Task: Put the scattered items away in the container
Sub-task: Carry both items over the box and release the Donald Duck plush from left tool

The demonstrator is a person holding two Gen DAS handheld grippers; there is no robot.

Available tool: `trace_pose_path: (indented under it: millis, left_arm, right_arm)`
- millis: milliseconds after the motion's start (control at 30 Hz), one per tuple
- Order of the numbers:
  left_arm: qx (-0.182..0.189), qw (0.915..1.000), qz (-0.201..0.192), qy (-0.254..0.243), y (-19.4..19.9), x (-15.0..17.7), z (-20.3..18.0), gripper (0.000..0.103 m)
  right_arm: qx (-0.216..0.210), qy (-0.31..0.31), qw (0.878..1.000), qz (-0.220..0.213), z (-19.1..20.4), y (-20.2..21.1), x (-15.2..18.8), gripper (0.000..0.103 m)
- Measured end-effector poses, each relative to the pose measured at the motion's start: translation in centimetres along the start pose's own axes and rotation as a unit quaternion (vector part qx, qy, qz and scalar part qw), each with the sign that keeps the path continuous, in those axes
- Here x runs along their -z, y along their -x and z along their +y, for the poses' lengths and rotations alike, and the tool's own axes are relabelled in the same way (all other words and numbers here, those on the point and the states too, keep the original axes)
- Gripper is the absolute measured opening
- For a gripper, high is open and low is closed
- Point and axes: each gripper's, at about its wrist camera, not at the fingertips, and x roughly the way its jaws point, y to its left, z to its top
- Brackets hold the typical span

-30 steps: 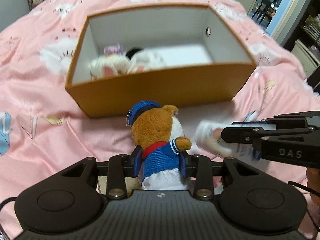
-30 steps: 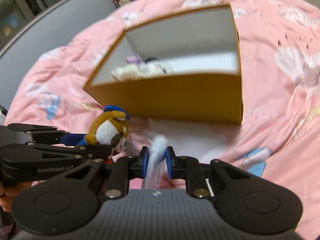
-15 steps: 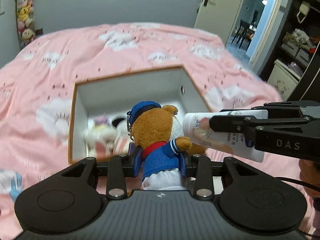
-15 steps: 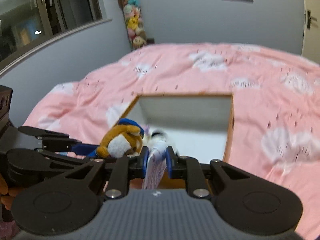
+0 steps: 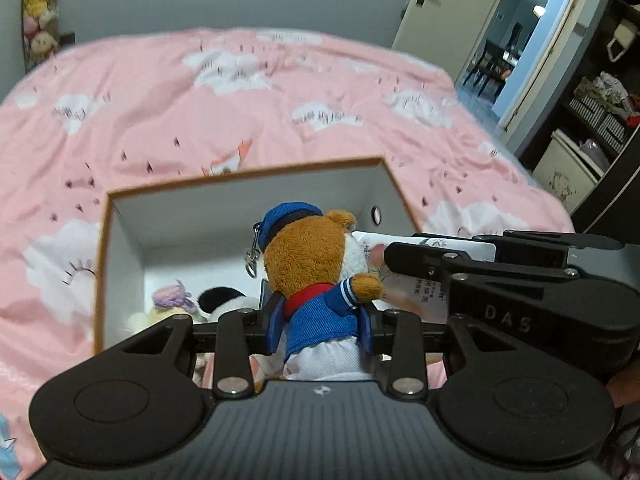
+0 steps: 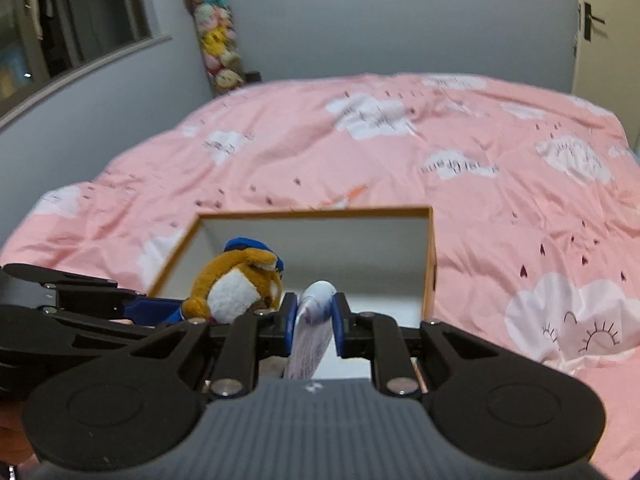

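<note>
A: Nearest the lens, what's gripped?
B: The left gripper [image 5: 322,326] is clamped on the plush bear [image 5: 316,272] at lower centre; the right gripper [image 6: 314,322] pinches a white tube [image 6: 312,336].
A: And beyond?
B: The orange box [image 5: 102,264] sits mid-frame under both, soft toys [image 5: 176,304] inside, pink bedspread [image 5: 200,100] behind.
</note>
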Motion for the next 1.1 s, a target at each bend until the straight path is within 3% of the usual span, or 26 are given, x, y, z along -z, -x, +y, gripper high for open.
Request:
trace_pose_path:
  millis: [167,400,667,867,1100]
  left_arm:
    - [0.020,0.9997,0.013,0.004,-2.8,-0.7,0.5,0.040]
    - [0.053,0.9982,0.021,0.018,-4.7,-0.2,0.6,0.040]
    - [0.066,0.9973,0.021,-0.024,-5.0,0.7,-0.6,0.040]
    - [0.100,0.9942,-0.008,-0.039,-3.5,-0.1,-1.6,0.040]
    - [0.068,0.9975,0.016,-0.015,-6.1,0.9,0.1,0.040]
  right_arm:
    - [0.016,-0.032,0.999,0.030,-2.1,-3.4,0.4,0.020]
    - [0.013,-0.053,0.997,0.053,-3.9,-5.1,1.3,0.020]
    - [0.014,-0.060,0.997,0.042,-4.4,-3.9,0.8,0.020]
    - [0.019,-0.070,0.997,0.018,-5.4,-2.2,0.2,0.020]
    - [0.010,-0.069,0.997,0.027,-4.7,-2.6,0.4,0.020]
